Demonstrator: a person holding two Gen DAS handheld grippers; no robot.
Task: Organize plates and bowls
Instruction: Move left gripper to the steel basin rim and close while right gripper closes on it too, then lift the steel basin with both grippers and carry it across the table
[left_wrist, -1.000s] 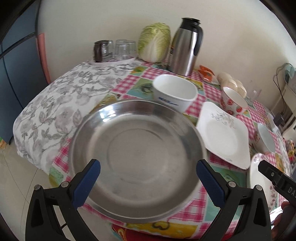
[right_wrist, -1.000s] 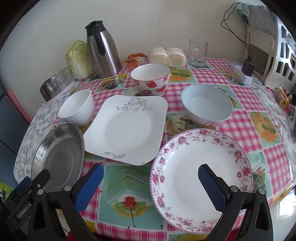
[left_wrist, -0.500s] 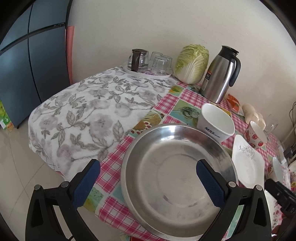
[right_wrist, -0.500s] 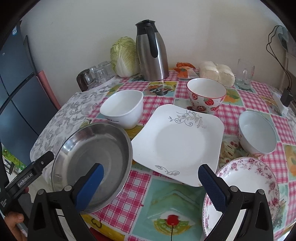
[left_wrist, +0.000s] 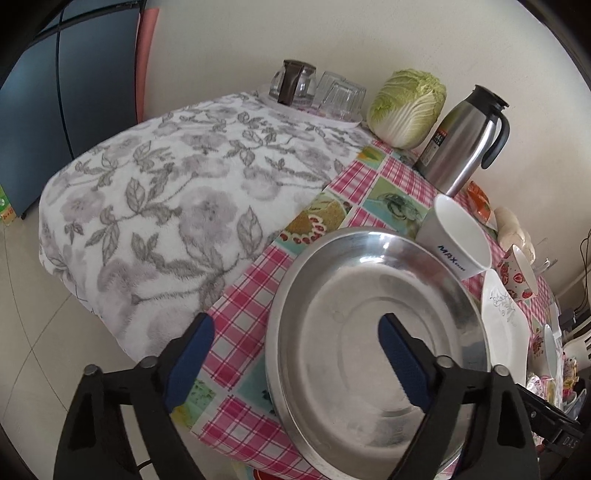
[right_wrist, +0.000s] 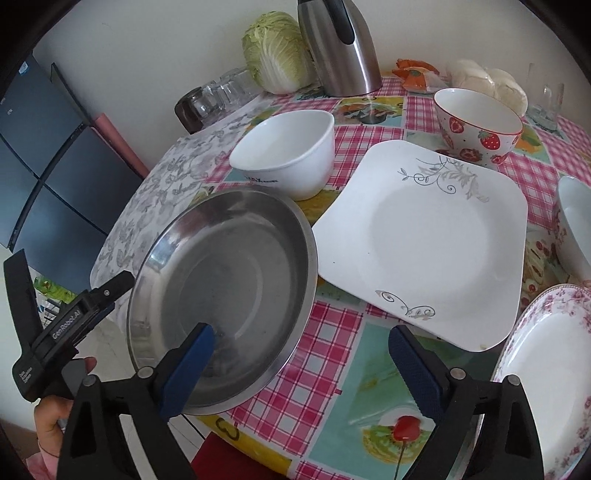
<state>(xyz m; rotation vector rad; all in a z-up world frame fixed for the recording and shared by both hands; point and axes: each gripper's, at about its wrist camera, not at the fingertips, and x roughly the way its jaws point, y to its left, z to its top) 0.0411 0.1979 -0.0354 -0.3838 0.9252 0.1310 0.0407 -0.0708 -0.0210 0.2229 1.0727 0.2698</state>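
A round steel plate (left_wrist: 351, 302) (right_wrist: 229, 266) lies at the table's near left corner. My left gripper (left_wrist: 295, 358) straddles its left rim, one finger over the checked cloth and the other over the plate's inside. My right gripper (right_wrist: 301, 369) straddles the right rim the same way. Both pairs of jaws are closing, and no pad touches the metal. Behind the plate stands a white bowl (right_wrist: 288, 155) (left_wrist: 458, 240). To its right lie a square white plate (right_wrist: 424, 236), a strawberry bowl (right_wrist: 476, 125), a pale blue bowl (right_wrist: 576, 221) and a rose-patterned plate (right_wrist: 546, 369).
A steel thermos (left_wrist: 461, 144) (right_wrist: 340, 48), a cabbage (left_wrist: 406, 107) and upturned glasses (left_wrist: 317, 92) line the wall. A grey floral towel (left_wrist: 166, 206) covers the table's left end. A hand (right_wrist: 51, 417) holds the left gripper's handle at the table edge.
Both views have swung left and come lower. The steel plate has slid right in the left wrist view. Each gripper's jaws have narrowed and now straddle the plate's rim.
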